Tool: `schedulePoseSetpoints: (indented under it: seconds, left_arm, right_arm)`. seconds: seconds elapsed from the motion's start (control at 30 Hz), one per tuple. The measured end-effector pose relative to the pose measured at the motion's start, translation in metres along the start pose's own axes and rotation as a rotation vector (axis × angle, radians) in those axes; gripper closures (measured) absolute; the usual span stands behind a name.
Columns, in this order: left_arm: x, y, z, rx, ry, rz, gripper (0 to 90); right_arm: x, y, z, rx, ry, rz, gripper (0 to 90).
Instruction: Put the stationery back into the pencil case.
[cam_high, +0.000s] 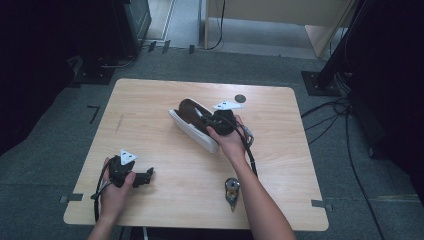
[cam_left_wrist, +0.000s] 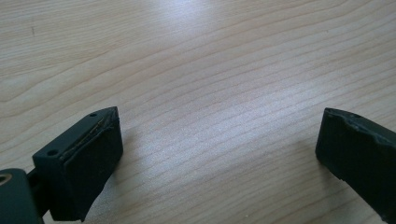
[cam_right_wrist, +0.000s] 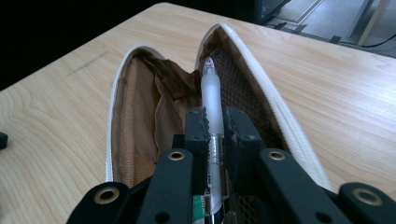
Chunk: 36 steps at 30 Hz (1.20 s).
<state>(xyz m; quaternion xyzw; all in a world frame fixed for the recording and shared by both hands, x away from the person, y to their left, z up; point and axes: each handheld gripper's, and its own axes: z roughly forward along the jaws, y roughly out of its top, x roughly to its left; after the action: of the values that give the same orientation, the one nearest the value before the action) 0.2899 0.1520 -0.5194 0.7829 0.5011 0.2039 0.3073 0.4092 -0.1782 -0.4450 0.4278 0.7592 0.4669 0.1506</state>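
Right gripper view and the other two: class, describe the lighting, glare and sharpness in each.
Right gripper view: pen sharp over the open pencil case, dark backdrop. Left gripper view: pale glare on the table, far wood soft. High view: dim, murky corners.

Dim room, grey floor, one light-wood counter in the middle.

The counter (cam_high: 150, 100) is seen to have rounded corners, pale wood grain and a faint dark scratch (cam_high: 119, 122) near its left side; a small round dark disc (cam_high: 240, 98) is set into its far edge. Grey carpet-like floor (cam_high: 45, 165) is laid all round, with tape marks (cam_high: 94, 113) stuck on it. Dark equipment (cam_high: 132, 22) is placed at the far left, a pale wooden cabinet (cam_high: 280, 12) at the far side, and a black stand with a square base (cam_high: 320, 82) at the right. Black cables (cam_high: 350, 140) are trailed over the floor at the right. Light is reflected softly off the wood.
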Motion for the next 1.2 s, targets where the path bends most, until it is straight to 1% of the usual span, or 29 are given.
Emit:
schedulePoseSetpoints:
  seconds: [0.1, 0.2, 0.33, 0.43, 0.57, 0.67, 0.83, 0.9, 1.0, 1.07, 1.2]
  left_arm:
    - [0.000, 0.000, 0.000, 0.001, 0.000, 0.000, 0.9]
    - [0.000, 0.000, 0.000, 0.001, 0.000, 0.001, 0.9]
    - [0.000, 0.000, 0.000, 0.001, -0.001, 0.002, 0.9]
    - [0.000, 0.000, 0.000, 0.001, -0.002, 0.002, 0.9]
    - [0.000, 0.000, 0.000, 0.001, -0.003, 0.003, 0.9]
    - [0.000, 0.000, 0.000, 0.001, -0.003, 0.003, 0.9]
    - [0.000, 0.000, 0.000, 0.002, -0.003, 0.004, 0.9]
    - [0.000, 0.000, 0.000, 0.001, -0.004, 0.004, 0.9]
    - [0.000, 0.000, 0.000, 0.001, -0.003, 0.004, 0.9]
    - [0.000, 0.000, 0.000, 0.002, -0.003, 0.004, 0.9]
    - [0.000, 0.000, 0.000, 0.002, -0.003, 0.004, 0.9]
  right_arm:
    - [0.001, 0.000, 0.007, 0.028, -0.010, -0.017, 80.5]
    - [0.002, 0.002, 0.011, 0.036, -0.002, -0.015, 80.5]
    - [0.004, 0.003, 0.018, 0.044, -0.005, -0.033, 80.5]
    - [0.004, 0.000, 0.023, 0.063, -0.011, -0.036, 80.5]
    - [0.004, -0.002, 0.028, 0.081, -0.008, -0.025, 80.4]
    - [0.004, -0.004, 0.029, 0.107, -0.013, -0.030, 80.4]
    - [0.003, -0.006, 0.028, 0.130, -0.011, -0.031, 80.2]
    - [0.002, -0.007, 0.028, 0.146, 0.000, -0.019, 80.0]
    - [0.000, -0.010, 0.027, 0.152, 0.003, -0.004, 79.4]
    - [-0.001, -0.011, 0.027, 0.167, -0.002, 0.002, 79.0]
    - [-0.002, -0.012, 0.025, 0.186, -0.010, -0.005, 77.4]
